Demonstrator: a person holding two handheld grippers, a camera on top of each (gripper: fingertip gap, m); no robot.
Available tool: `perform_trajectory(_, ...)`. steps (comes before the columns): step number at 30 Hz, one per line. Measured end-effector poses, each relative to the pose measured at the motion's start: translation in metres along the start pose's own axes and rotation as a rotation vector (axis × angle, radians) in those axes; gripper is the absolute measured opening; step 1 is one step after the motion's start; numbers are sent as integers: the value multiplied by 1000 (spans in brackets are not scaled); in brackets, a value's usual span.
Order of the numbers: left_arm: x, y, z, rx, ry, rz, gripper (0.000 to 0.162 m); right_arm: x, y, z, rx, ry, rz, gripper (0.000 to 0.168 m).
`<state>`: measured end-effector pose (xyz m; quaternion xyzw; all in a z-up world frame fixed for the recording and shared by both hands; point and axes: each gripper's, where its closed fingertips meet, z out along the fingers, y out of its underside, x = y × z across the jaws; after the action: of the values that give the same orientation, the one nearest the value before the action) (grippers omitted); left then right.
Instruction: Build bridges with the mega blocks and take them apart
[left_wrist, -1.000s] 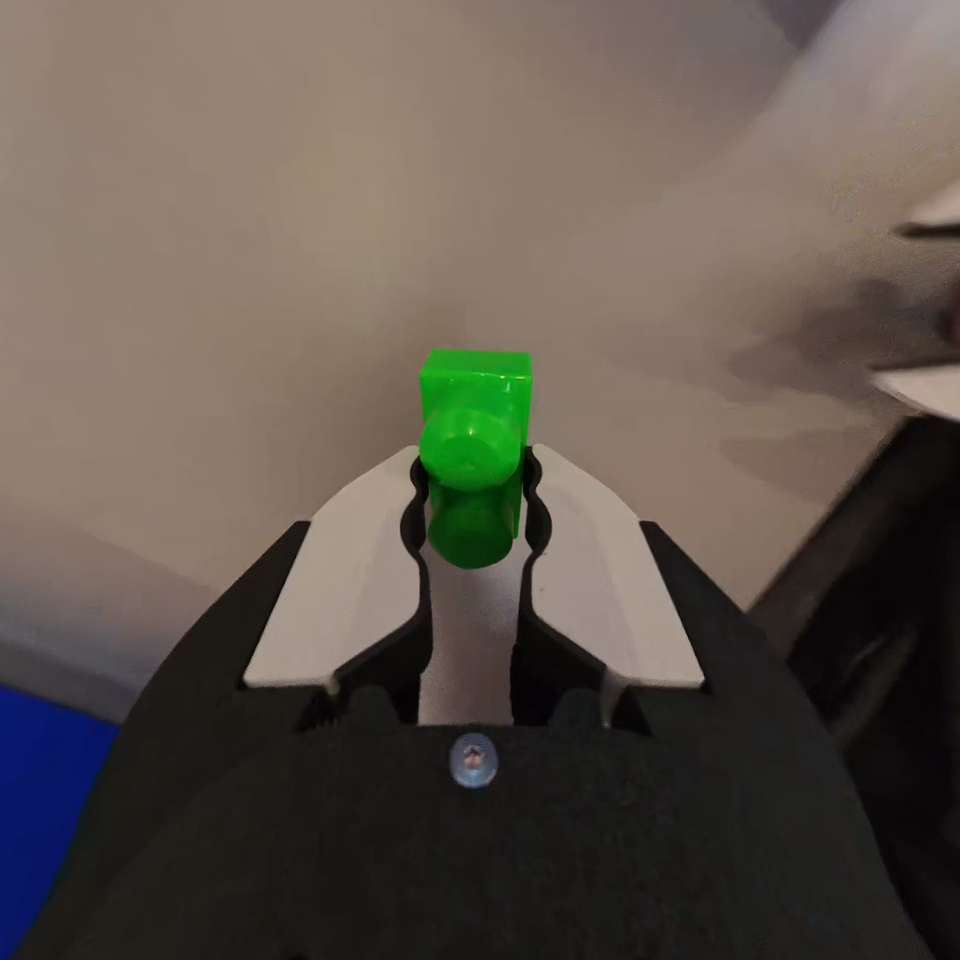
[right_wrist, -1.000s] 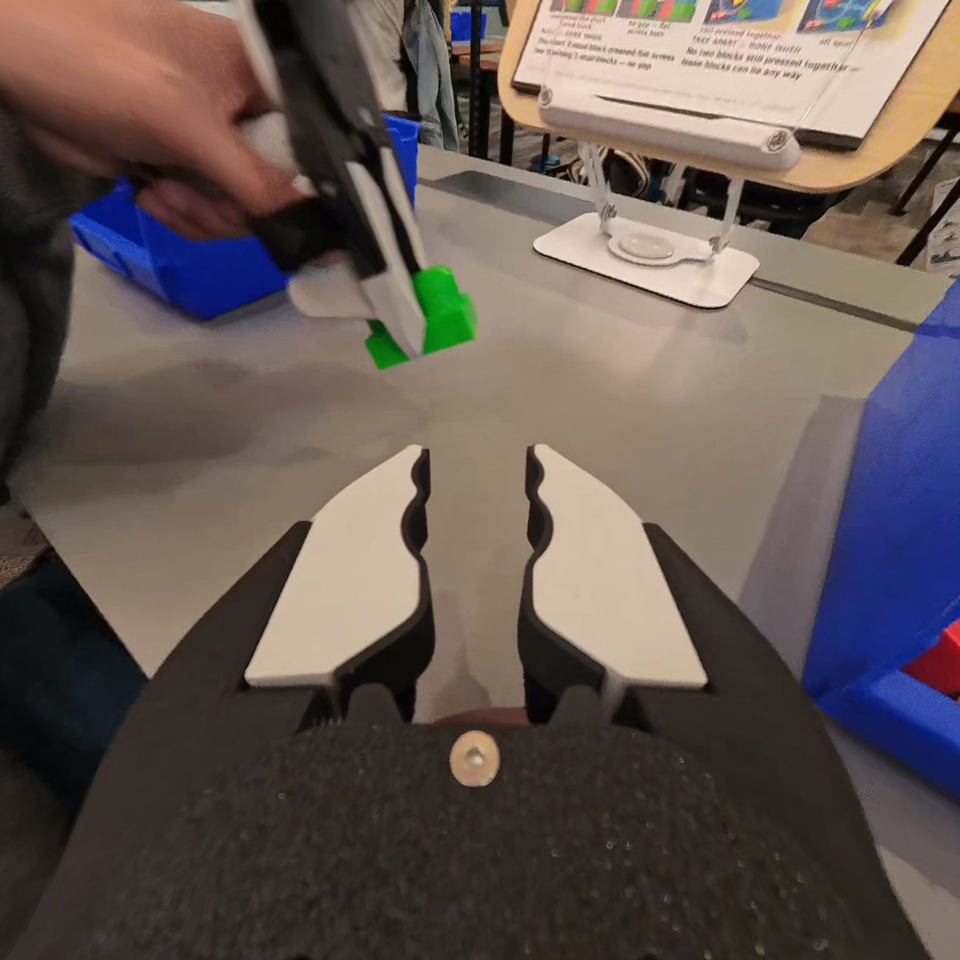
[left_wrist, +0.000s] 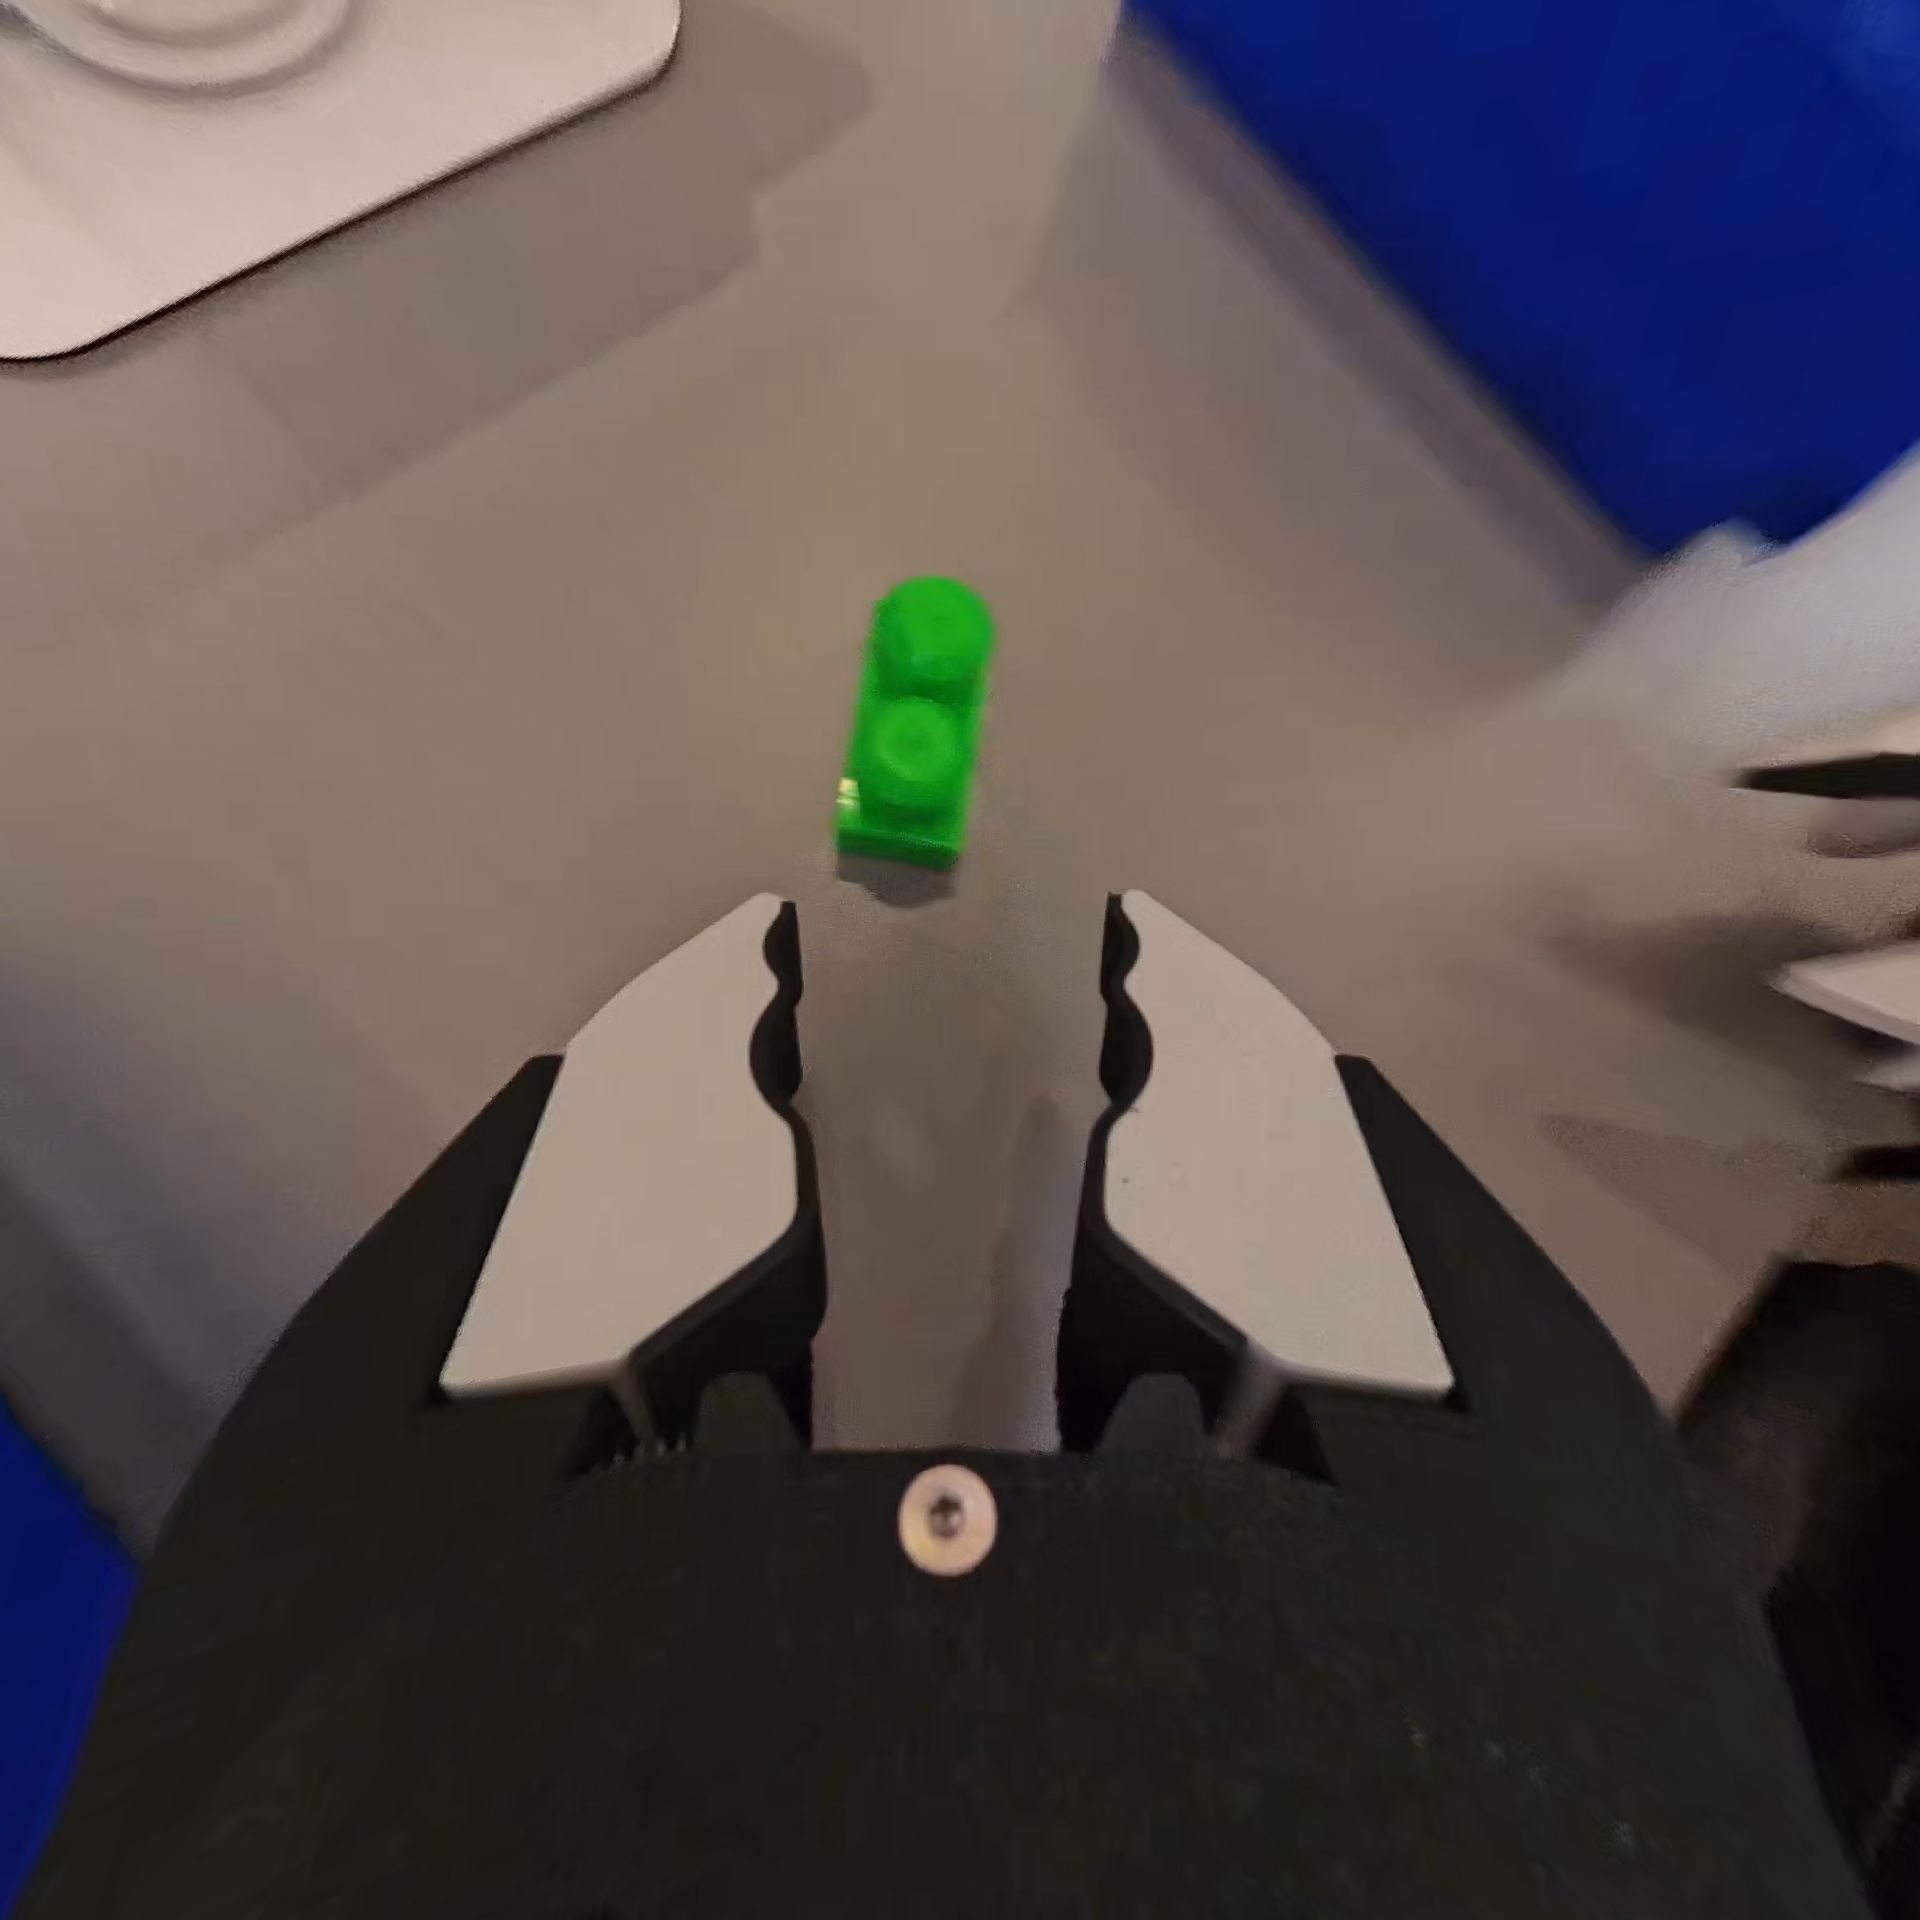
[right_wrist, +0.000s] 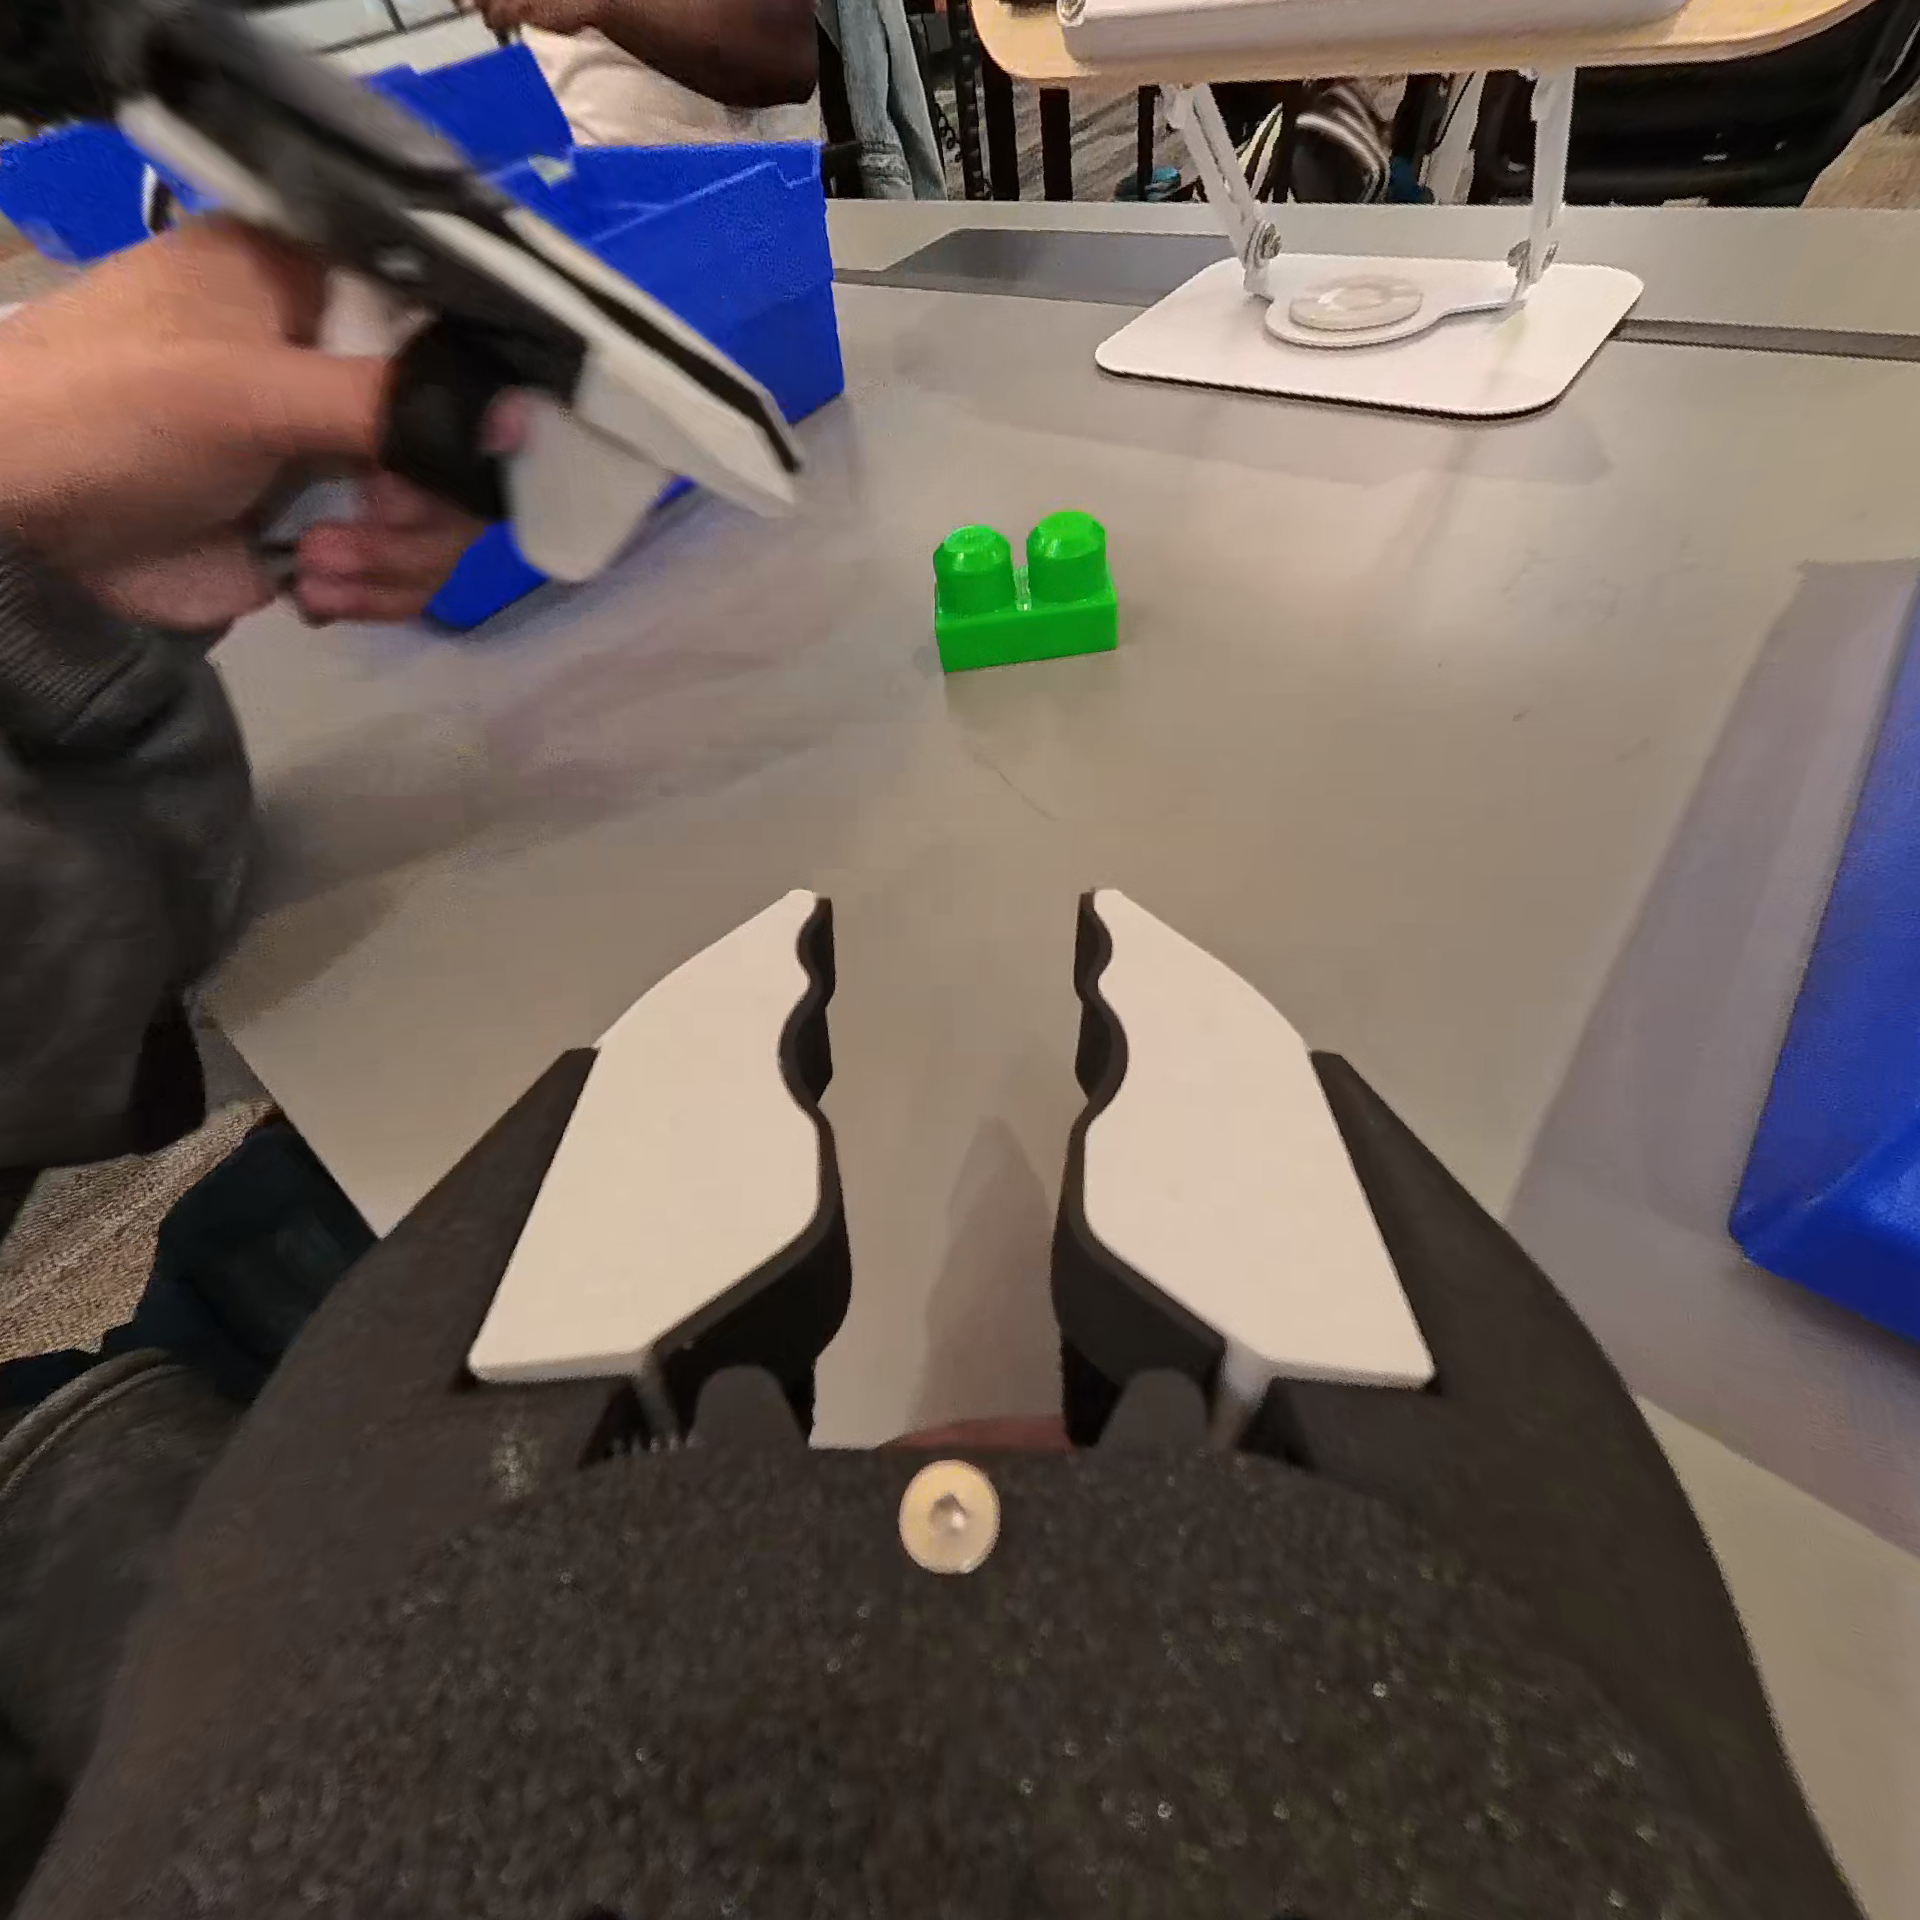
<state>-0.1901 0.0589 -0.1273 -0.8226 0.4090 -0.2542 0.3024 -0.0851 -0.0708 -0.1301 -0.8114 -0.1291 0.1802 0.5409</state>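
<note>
A single green block (right_wrist: 1023, 608) sits studs-up on the grey table (right_wrist: 1299, 748), free of both tools. The left tool (left_wrist: 951, 914) is released, its fingers parted with nothing between them, and the block lies just ahead of its tips, a little left of the centre line. From this tool the block's long axis runs almost straight away, the two studs lined up one behind the other, so the short width faces the gap. The right tool (right_wrist: 951, 904) is likewise released and empty; the block is farther ahead of it, well apart from the tips and close to the centre line, with its long axis lying across the view, studs side by side. Judging from both views, the left tool is the nearer one, though it hangs above the table, tilted down toward the block. A blue bin (right_wrist: 717, 260) stands beyond the left tool, another blue bin (right_wrist: 1860, 1039) at the right tool's right side, and a white stand (right_wrist: 1371, 332) farther ahead. The bridge has only this one piece laid, so more blocks seem needed next.
</note>
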Motion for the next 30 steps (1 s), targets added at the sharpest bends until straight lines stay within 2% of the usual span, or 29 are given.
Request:
perform_trajectory(3, 25, 25, -28, 190, 87, -76, 51, 0, 3, 4, -21, -1, 2, 44)
perform_trajectory(7, 19, 53, -42, 371, 7, -129, 48, -2, 2, 11, -32, 7, 5, 44)
perform_trajectory(11, 10, 48, -57, 451, -52, -137, 49, -3, 2, 20, -63, 35, -34, 45)
perform_trajectory(17, 1, 47, -76, 502, -105, -155, 48, 11, -11, 46, -121, 106, -66, 53)
perform_trajectory(19, -1, 47, -80, 503, -113, -143, 48, 20, -16, 64, -157, 132, -100, 64)
perform_trajectory(23, -9, 38, -87, 530, -116, -142, 48, 20, -26, 118, -257, 77, -111, 79)
perform_trajectory(26, -15, 33, -82, 517, -113, -152, 48, 19, -32, 153, -319, 75, -131, 83)
perform_trajectory(30, -18, 33, -74, 502, -109, -152, 47, 22, -24, 178, -365, 81, -105, 84)
